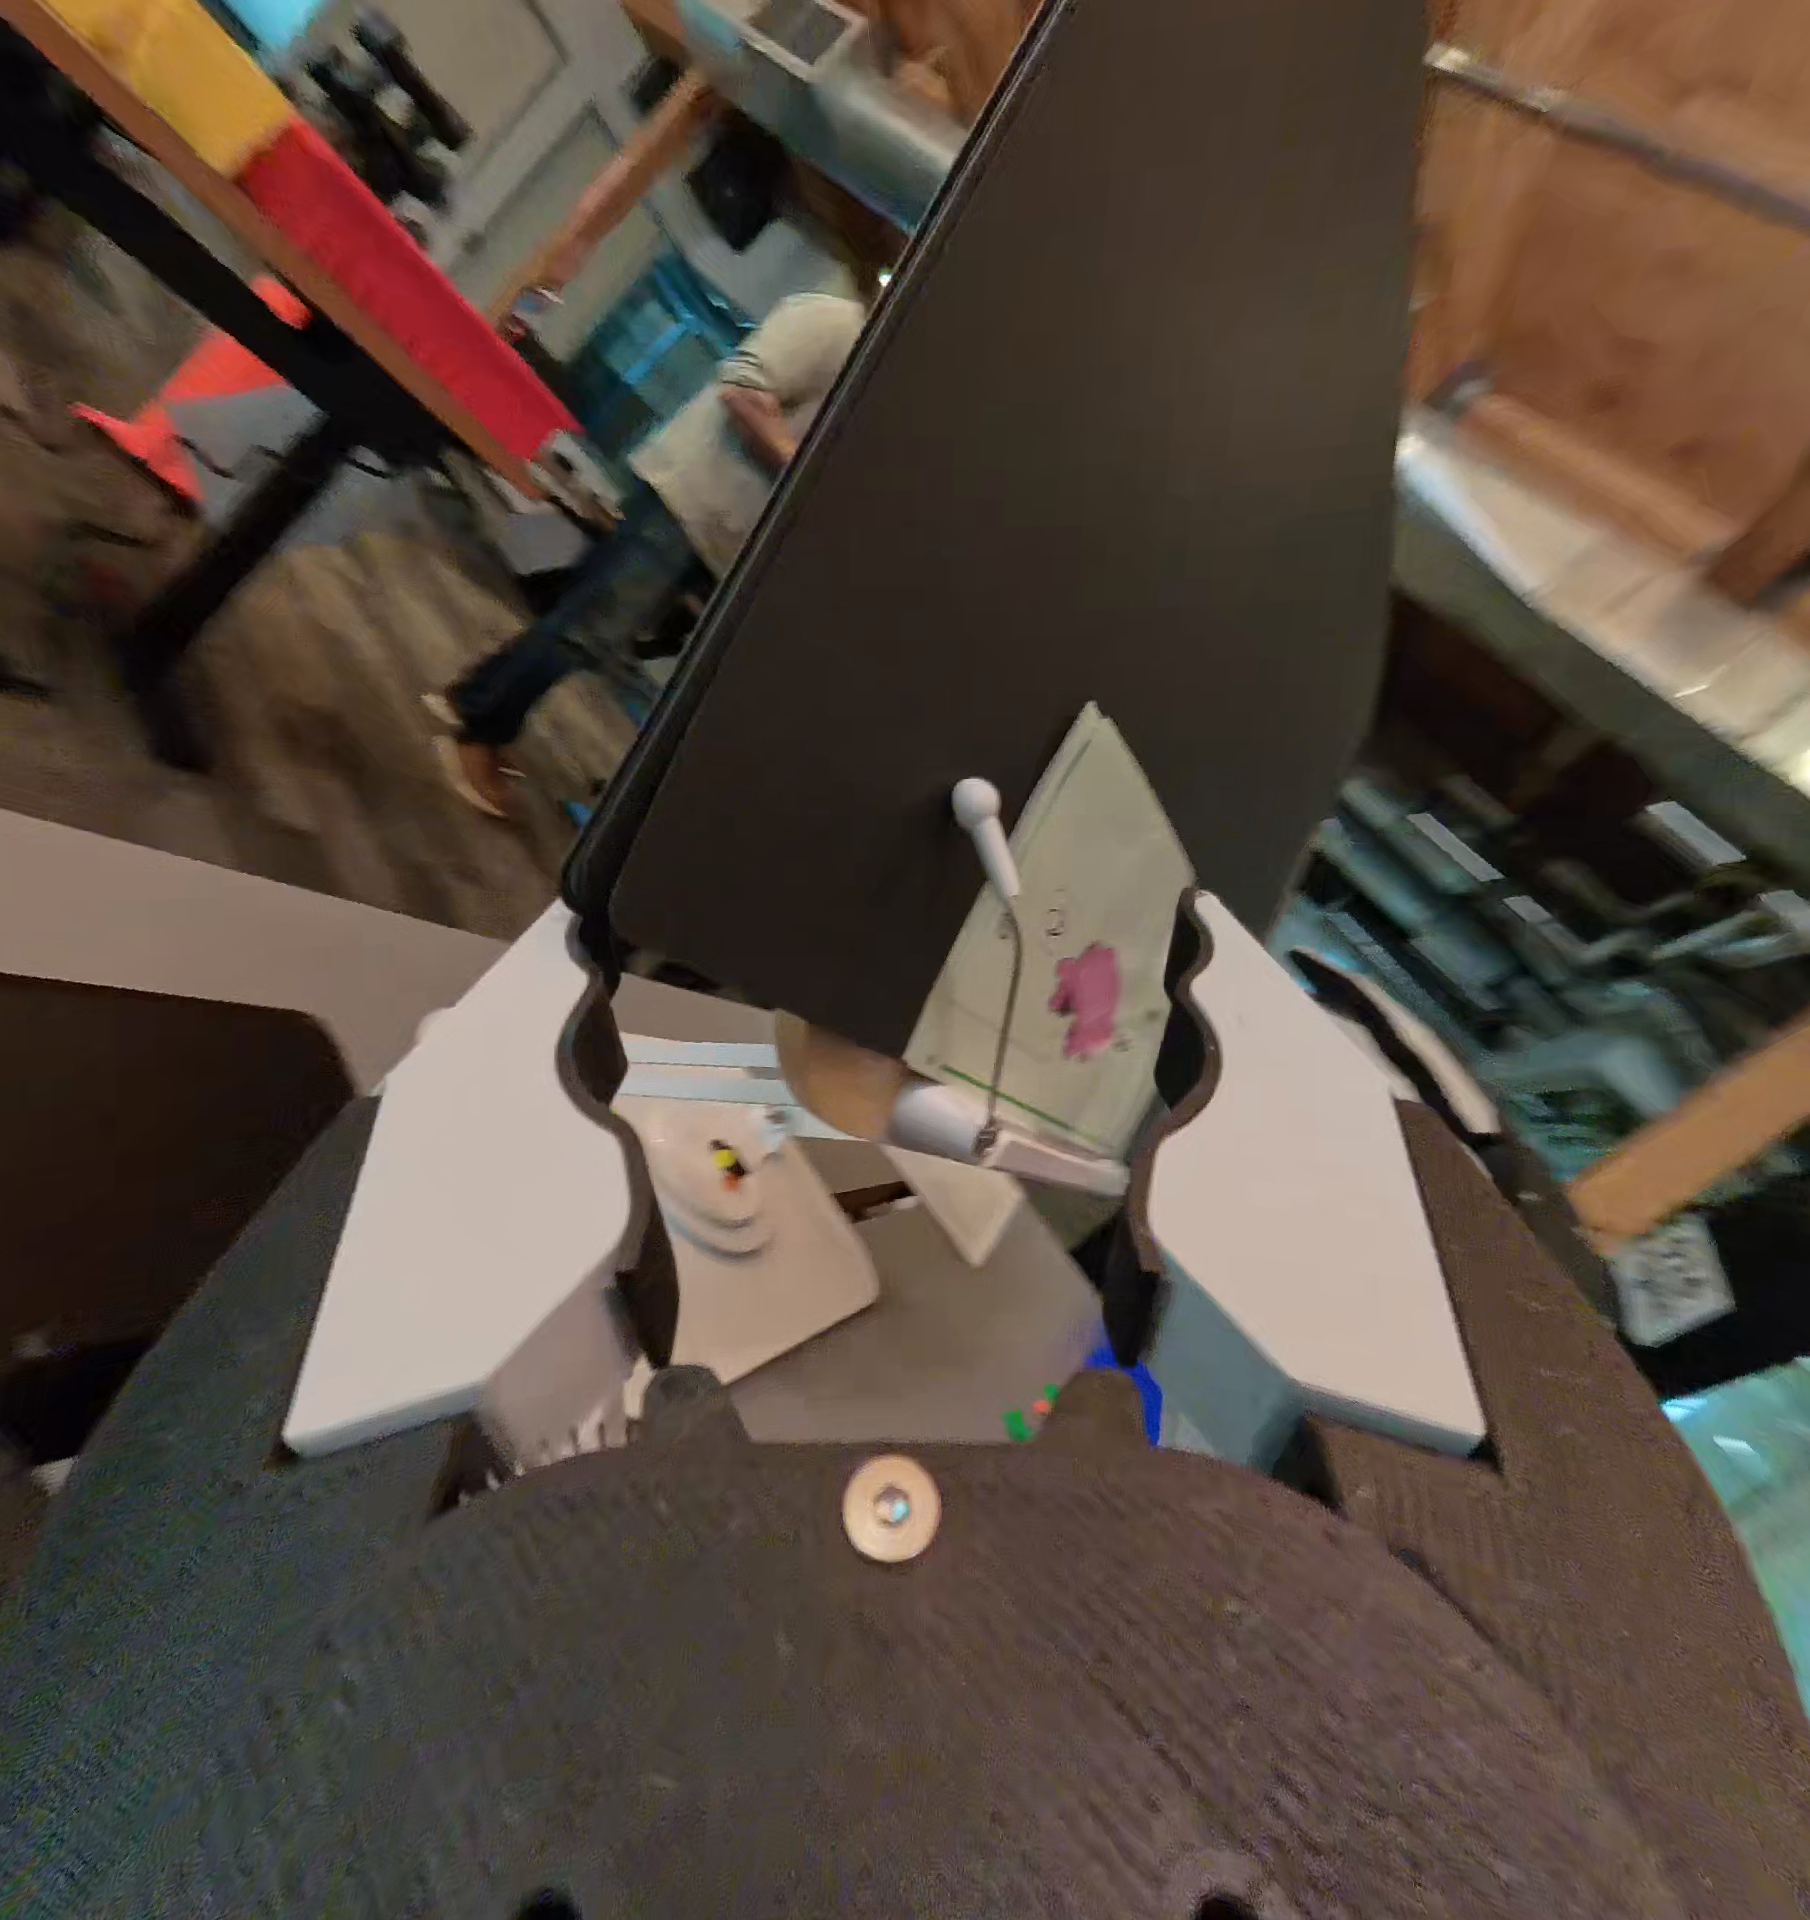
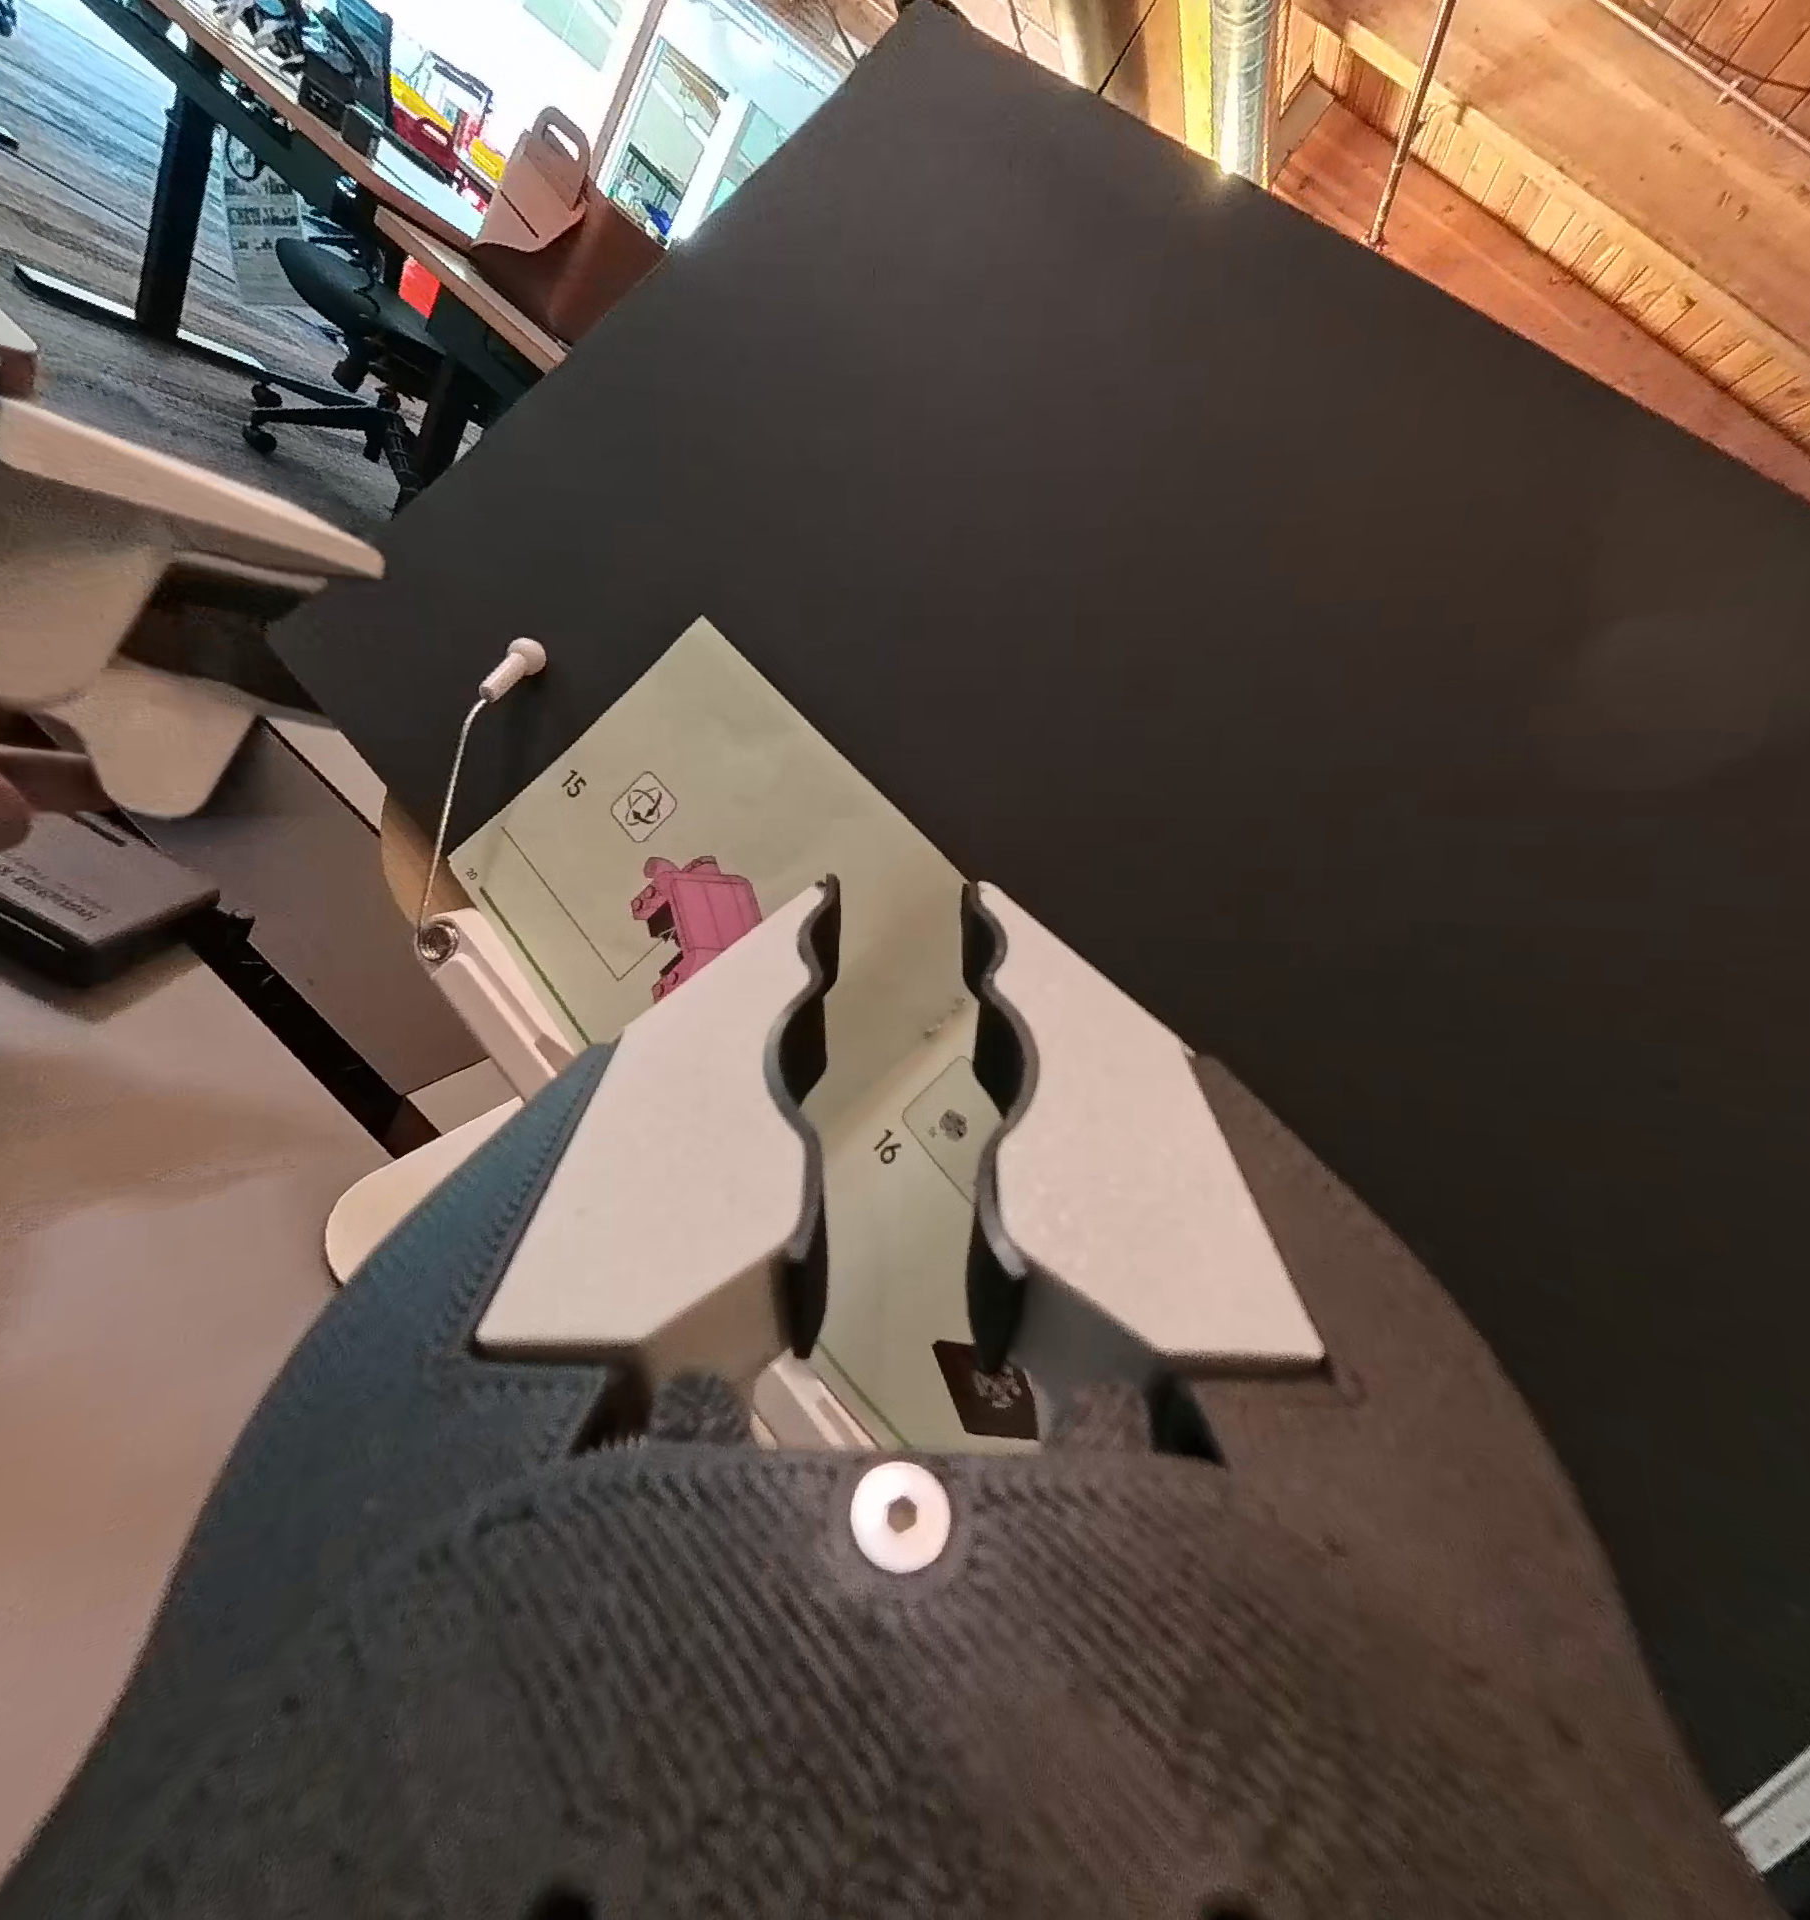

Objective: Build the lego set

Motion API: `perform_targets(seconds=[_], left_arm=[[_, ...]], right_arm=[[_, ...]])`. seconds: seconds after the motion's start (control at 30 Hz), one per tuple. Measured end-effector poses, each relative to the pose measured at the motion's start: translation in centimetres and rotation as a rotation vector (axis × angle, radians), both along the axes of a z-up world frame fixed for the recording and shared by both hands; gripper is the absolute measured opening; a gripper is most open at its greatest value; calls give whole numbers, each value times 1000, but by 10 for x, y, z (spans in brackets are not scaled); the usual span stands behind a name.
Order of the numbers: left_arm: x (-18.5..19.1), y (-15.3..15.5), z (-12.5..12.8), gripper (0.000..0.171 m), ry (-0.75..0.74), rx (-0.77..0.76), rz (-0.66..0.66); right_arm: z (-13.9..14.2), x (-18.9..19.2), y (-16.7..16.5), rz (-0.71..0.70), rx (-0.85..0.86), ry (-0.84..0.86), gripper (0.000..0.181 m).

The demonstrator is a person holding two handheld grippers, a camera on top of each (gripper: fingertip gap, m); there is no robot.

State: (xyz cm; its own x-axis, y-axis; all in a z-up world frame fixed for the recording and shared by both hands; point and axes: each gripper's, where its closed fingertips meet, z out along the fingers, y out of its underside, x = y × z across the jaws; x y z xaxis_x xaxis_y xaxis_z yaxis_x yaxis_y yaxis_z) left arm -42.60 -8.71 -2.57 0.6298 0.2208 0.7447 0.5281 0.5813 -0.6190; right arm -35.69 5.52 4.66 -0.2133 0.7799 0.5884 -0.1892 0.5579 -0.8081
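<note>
Black-padded left gripper (image 1: 885, 1049): jaws parted wide, empty.
Left view only: person (image 1: 714, 436) at 11 o'clock, blurred.
Instruction booklet (image 2: 714, 790): propped against black board (image 2: 1192, 623), centre in both views.
Right gripper (image 2: 901, 1039): jaws apart, grasping nothing.
Right view only: booklet's pink lego drawing sharp; left gripper at 9 o'clock.

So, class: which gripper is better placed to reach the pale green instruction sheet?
Right gripper, probably: its open fingers point straight at the pale green instruction sheet; left gripper views it off-centre.
</note>
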Motion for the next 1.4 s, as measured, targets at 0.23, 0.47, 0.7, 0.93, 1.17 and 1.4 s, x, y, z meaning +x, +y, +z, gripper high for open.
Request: perform_targets(seconds=[0.23,0.47,0.7,0.93,1.17,1.4], left_arm=[[22,-18,19,44,77,232,-185],[18,-11,-10,57,-24,-7,-185],[8,-2,-30,60,-62,-49,-147],[8,32,-31,88,-41,-34,-151],[35,47,-24,68,63,-100,-310],[90,53,-34,70,86,-263,-610]], right_arm=[[1,2,0,13,-13,-4,22],[0,2,-4,22,-4,-8,22],[3,4,-4,16,11,5,22],[4,6,-5,21,14,5,22],[9,8,0,17,6,12,21],[8,9,0,36,13,7,23]])
